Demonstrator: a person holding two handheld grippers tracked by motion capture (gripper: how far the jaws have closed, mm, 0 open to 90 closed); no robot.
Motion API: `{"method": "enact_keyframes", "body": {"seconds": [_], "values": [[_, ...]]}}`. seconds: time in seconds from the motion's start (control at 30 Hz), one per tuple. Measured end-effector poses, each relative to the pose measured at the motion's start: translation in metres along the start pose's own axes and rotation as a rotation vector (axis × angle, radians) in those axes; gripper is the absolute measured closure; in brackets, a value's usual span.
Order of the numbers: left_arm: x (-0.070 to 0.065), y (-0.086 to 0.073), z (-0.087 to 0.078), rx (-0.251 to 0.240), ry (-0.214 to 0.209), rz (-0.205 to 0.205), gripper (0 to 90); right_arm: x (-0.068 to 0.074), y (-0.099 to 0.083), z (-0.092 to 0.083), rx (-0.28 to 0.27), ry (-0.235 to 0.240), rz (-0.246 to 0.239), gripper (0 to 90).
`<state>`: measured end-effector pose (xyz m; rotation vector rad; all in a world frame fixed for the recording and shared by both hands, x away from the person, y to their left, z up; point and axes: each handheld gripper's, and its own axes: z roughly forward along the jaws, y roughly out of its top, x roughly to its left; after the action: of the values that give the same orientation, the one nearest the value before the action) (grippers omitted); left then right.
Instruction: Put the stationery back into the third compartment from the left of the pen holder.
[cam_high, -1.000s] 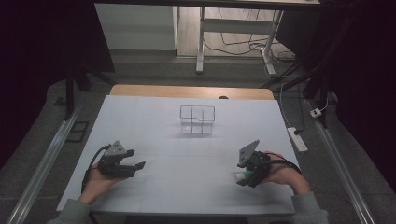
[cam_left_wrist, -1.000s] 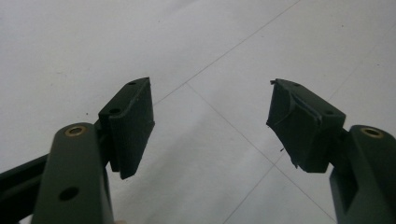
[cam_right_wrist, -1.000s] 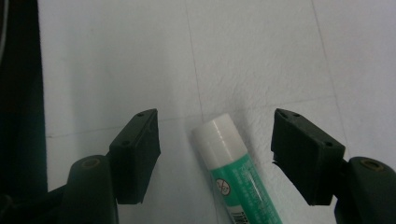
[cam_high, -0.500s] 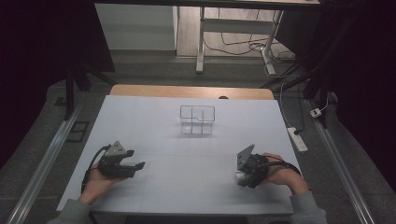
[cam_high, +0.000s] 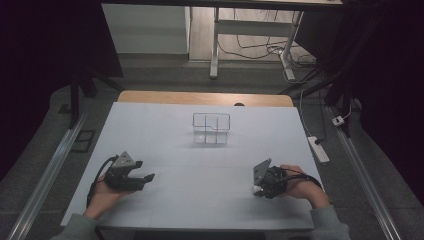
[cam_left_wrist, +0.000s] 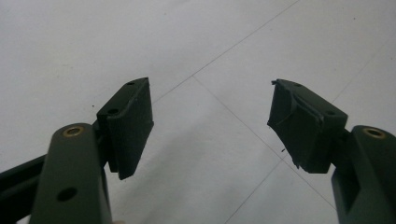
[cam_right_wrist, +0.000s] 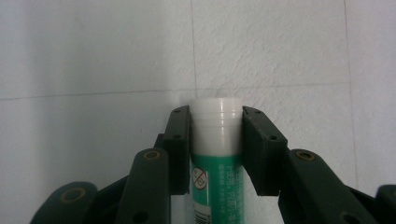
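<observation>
A glue stick (cam_right_wrist: 217, 182) with a green label and a white cap sits between the jaws of my right gripper (cam_right_wrist: 216, 116). Both pads press on its cap end. Those jaws have just been closing onto it. In the high view the right gripper (cam_high: 259, 187) is low over the white table (cam_high: 210, 170) at the front right, with the stick's white end (cam_high: 256, 189) showing at its tip. My left gripper (cam_high: 145, 177) rests at the front left, jaws pointing right. It is open, and there is bare table between its pads (cam_left_wrist: 133, 116).
A clear divided box (cam_high: 211, 128) with a wire-like rim stands at the table's middle back. A white power strip (cam_high: 318, 149) lies on the floor off the right edge. A metal rail (cam_high: 47, 175) runs along the left side.
The right gripper has sunk a little toward the table and its jaws have drawn together. The left gripper has stayed where it was.
</observation>
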<state>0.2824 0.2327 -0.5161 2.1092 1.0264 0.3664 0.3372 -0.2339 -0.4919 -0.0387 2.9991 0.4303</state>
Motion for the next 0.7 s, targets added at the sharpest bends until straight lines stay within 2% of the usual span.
{"method": "enact_keyframes", "body": {"seconds": [0.1,0.2,0.27,0.4,0.53,0.7], "values": [[0.001,0.0,0.0,-0.001,0.0,-0.004,29.8,0.001,0.002,-0.002,-0.023,-0.006,-0.007,65.3],[0.001,-0.001,-0.001,-0.002,0.0,-0.009,29.8,-0.001,0.003,-0.009,-0.085,-0.017,0.015,65.3],[0.001,-0.001,-0.001,-0.003,0.0,-0.011,29.8,-0.004,0.002,-0.014,-0.132,-0.045,0.024,65.4],[0.0,-0.001,-0.002,-0.009,-0.001,-0.01,29.8,-0.007,0.001,-0.026,-0.218,-0.072,0.081,65.3],[0.001,-0.001,-0.002,-0.01,-0.002,-0.012,29.8,-0.014,0.001,-0.032,-0.281,-0.093,0.172,65.3],[0.001,-0.002,-0.003,-0.012,-0.002,-0.019,29.7,-0.02,-0.001,-0.037,-0.374,-0.088,0.254,65.3]]}}
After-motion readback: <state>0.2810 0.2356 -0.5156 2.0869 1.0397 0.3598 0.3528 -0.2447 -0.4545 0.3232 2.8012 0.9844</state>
